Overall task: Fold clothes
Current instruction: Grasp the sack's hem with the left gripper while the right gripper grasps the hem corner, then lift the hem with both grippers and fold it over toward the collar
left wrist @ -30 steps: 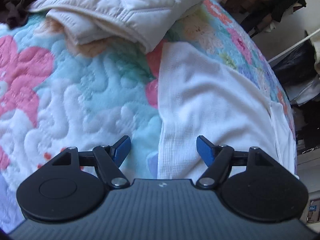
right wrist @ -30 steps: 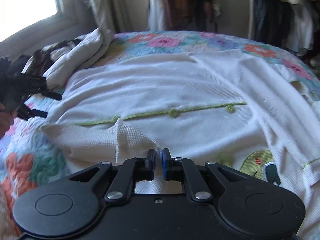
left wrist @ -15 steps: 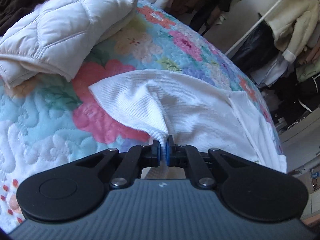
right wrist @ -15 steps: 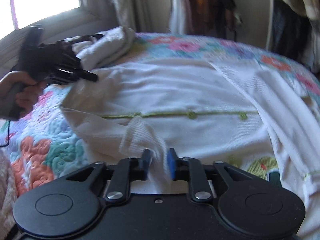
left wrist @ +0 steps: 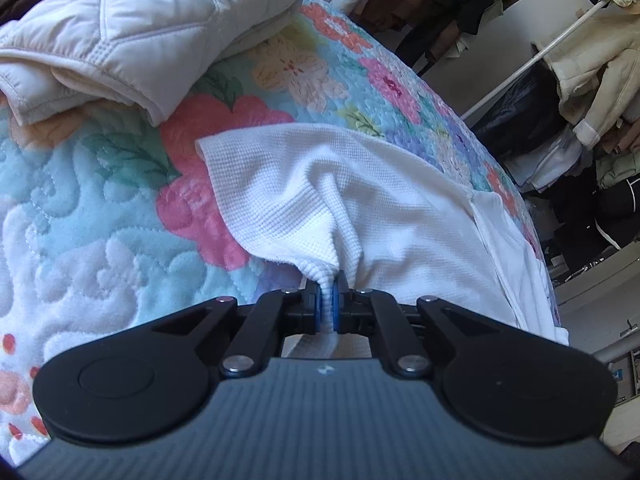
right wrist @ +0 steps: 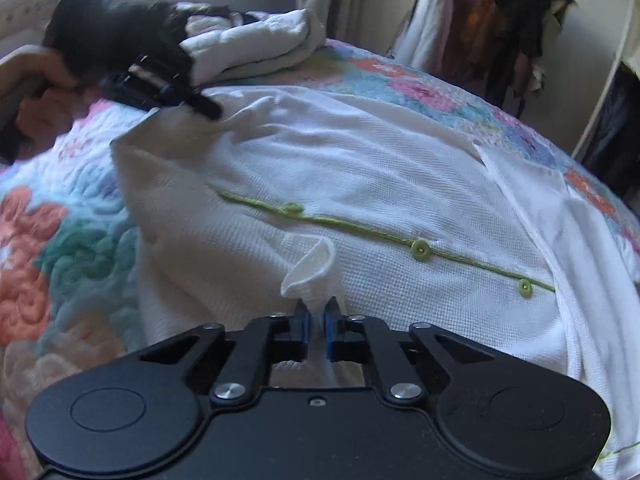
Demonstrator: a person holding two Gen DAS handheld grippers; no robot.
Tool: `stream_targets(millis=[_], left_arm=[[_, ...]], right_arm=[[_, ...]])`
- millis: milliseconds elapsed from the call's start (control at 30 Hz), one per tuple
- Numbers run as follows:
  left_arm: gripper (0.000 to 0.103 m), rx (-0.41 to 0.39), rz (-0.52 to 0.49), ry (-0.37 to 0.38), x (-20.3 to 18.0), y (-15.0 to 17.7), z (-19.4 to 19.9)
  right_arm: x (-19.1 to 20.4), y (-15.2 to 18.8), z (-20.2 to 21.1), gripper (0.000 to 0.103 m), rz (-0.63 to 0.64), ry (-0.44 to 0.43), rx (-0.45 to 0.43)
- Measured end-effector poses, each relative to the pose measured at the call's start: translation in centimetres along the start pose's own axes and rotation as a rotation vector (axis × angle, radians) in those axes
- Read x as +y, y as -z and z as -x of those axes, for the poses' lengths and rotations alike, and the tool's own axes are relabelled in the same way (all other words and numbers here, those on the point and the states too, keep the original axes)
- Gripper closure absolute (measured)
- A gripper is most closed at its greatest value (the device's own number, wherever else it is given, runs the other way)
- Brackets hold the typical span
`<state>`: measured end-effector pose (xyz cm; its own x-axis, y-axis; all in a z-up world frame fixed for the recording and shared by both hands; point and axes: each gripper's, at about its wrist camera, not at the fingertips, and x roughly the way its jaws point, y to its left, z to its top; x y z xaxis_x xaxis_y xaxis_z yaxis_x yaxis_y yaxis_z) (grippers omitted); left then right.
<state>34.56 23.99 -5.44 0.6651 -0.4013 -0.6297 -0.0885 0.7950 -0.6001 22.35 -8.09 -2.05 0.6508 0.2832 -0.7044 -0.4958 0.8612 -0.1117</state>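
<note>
A white waffle-knit cardigan (right wrist: pixel 360 184) with green trim and green buttons (right wrist: pixel 419 249) lies spread on the floral quilt (right wrist: pixel 52 240). My left gripper (left wrist: pixel 327 299) is shut on a pinched fold of the cardigan's hem (left wrist: pixel 304 216), lifting it a little off the quilt. It also shows in the right wrist view (right wrist: pixel 208 110) at the cardigan's far edge. My right gripper (right wrist: pixel 316 320) is shut on a raised fold of the cardigan (right wrist: pixel 310 268) at its near edge.
A folded cream quilted jacket (left wrist: pixel 140 28) lies on the quilt beyond the cardigan and also shows in the right wrist view (right wrist: pixel 256 44). Hanging clothes on a rack (left wrist: pixel 580 60) stand past the bed's far edge.
My left gripper went from open above the hem to shut on it and lifted it. My right gripper loosened briefly, then gripped the near fold again and moved forward.
</note>
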Motion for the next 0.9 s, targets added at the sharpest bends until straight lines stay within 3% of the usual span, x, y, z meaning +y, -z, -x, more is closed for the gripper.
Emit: stream_targets(millis=[133, 233, 333, 400, 467, 600, 733, 800, 900], left_arm=[[0.098, 0.0, 0.093, 0.04, 1.5, -0.1, 0.2], [0.098, -0.027, 0.029, -0.051, 0.3, 0.0, 0.4], [0.098, -0.05, -0.026, -0.088, -1.9, 0.4, 0.3], [0.098, -0.063, -0.057, -0.076, -3.3, 0.5, 0.4], [0.098, -0.102, -0.132, -0.116, -5.4, 0.3, 0.9], [0.098, -0.139, -0.178, -0.143, -9.6, -0.7, 1.2], [0.099, -0.149, -0.298, -0.179, -16.4, -1.6, -0.6], [0.099, -0.194, -0.375, -0.191, -20.8, -1.4, -1.2], [0.099, -0.237, -0.447, -0.135, -27.4, -1.0, -2.4]], right_arm=[[-2.5, -0.2, 3.0, 0.097, -0.145, -0.05, -0.056], [-5.2, 0.4, 6.4, 0.097, -0.276, -0.11, -0.109], [-7.4, 3.9, 8.8, 0.097, -0.446, -0.195, -0.177], [-7.8, 5.4, 8.8, 0.097, -0.427, -0.141, -0.177], [-8.5, 5.2, 9.1, 0.098, -0.375, -0.121, -0.155], [-11.1, 4.9, 11.4, 0.098, -0.386, -0.11, -0.224], [-14.0, 6.4, 13.2, 0.098, -0.436, -0.052, -0.253], [-15.4, 7.5, 14.3, 0.098, -0.483, -0.008, -0.258], [-17.7, 8.8, 15.7, 0.098, -0.546, 0.048, -0.284]])
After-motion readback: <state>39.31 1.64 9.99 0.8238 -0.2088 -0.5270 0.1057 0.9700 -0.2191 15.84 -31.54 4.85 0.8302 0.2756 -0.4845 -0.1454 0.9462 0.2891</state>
